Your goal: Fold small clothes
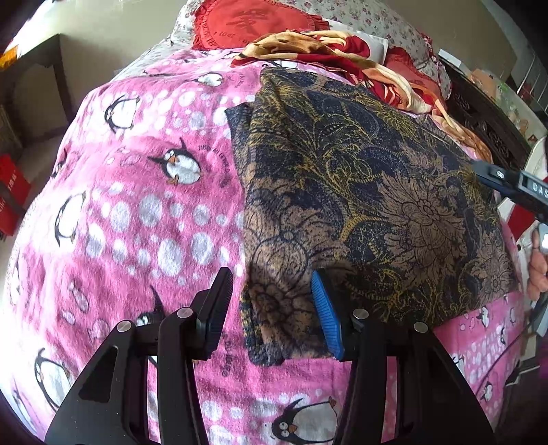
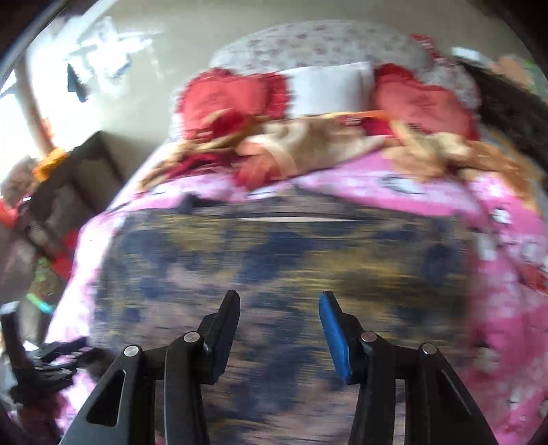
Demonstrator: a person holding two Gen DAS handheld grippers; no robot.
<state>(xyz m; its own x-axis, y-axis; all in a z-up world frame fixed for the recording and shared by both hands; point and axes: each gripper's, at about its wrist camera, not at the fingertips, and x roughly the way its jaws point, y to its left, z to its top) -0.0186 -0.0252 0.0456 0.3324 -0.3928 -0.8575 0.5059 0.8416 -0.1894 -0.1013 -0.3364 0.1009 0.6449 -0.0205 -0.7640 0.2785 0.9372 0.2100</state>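
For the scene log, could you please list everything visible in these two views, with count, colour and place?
Floral garment: one, dark blue and tan, lying flat on the blanket.
Penguin blanket: one, pink, covering the bed.
Crumpled cloth: one, red and beige, beyond the garment.
Round cushions: two, red, at the bed head.
White pillow: one, between the cushions.
Left gripper: open, at the garment's near corner.
Right gripper: open, over the garment; view blurred.

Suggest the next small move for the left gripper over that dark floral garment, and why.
Probably close the left gripper on the near corner flap of the dark floral garment. Its jaws stand open with that flap lying between them on the pink penguin blanket. The right gripper is open too, blurred, above the cloth.
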